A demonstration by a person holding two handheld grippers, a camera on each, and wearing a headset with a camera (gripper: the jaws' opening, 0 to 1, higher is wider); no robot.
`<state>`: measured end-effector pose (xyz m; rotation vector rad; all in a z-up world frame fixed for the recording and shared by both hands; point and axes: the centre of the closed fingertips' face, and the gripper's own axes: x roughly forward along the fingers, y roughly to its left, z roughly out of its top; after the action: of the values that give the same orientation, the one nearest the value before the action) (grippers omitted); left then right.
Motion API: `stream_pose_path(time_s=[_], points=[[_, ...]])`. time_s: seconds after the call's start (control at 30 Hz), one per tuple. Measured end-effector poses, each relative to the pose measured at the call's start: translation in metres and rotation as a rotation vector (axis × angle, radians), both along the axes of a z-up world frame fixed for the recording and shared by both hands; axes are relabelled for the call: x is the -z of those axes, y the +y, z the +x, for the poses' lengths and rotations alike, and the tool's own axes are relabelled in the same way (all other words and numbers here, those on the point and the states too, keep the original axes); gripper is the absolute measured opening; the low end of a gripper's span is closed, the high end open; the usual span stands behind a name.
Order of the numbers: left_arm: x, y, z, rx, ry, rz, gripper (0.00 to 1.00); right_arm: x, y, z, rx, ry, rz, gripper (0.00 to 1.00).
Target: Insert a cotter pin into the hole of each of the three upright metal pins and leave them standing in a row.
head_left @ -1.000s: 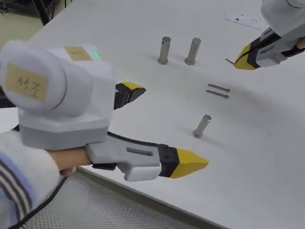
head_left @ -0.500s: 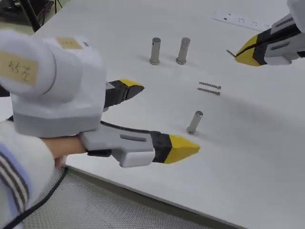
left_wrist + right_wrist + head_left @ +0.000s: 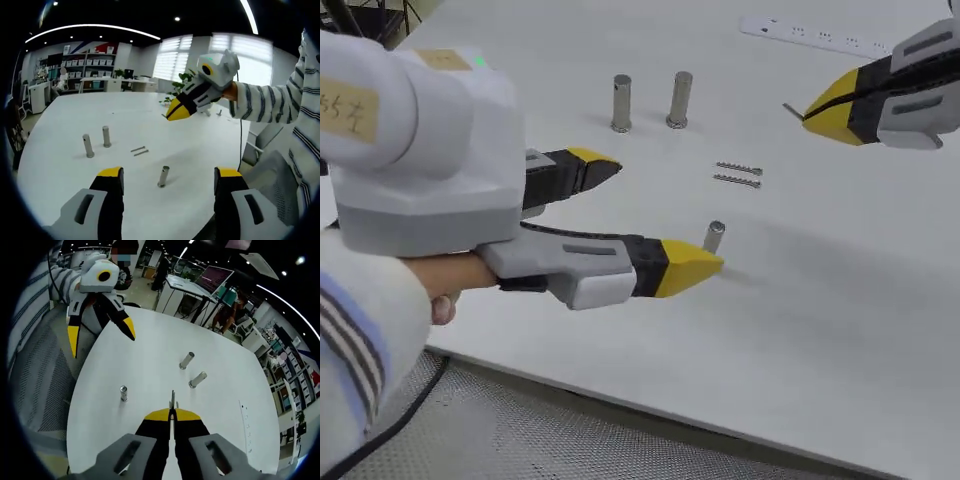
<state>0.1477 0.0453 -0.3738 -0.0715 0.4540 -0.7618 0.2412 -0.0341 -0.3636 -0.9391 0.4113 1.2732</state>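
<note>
all three metal pins stand bare; right gripper pinches one cotter pin, two spare cotter pins lie mid table, left gripper spread, empty.

I counted three short silver cylindrical metal pins standing on one white table: two side by side at the upper middle of the head view, and one alone near the centre. There were three thin grey cotter pins. Two lay parallel just right of centre, and the third cotter pin was pinched in my right gripper at the upper right. My yellow-tipped grippers numbered two, counting the left gripper. One long white power strip lay at the top right.
</note>
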Motion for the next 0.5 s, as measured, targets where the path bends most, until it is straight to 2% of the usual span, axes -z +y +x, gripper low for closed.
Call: stream_pose_path(time_s=[0.07,0.17,0.27,0.33,0.5], points=[[-0.004,-0.002,0.003,-0.008,-0.005,-0.014,0.7,0.0,-0.003,-0.005,0.011,-0.006,0.01,0.0],[-0.008,-0.004,0.007,-0.013,-0.012,-0.035,0.62,-0.001,-0.007,-0.011,0.034,-0.02,0.027,0.0],[-0.011,-0.005,0.01,-0.019,-0.017,-0.049,0.58,-0.003,-0.014,-0.013,0.063,-0.07,0.036,0.0],[-0.012,-0.005,0.014,-0.023,-0.013,-0.065,0.57,-0.003,-0.019,-0.016,0.082,-0.095,0.039,0.0],[-0.014,-0.008,0.016,-0.017,0.003,-0.1,0.52,-0.005,-0.027,-0.023,0.125,-0.129,0.051,0.0]])
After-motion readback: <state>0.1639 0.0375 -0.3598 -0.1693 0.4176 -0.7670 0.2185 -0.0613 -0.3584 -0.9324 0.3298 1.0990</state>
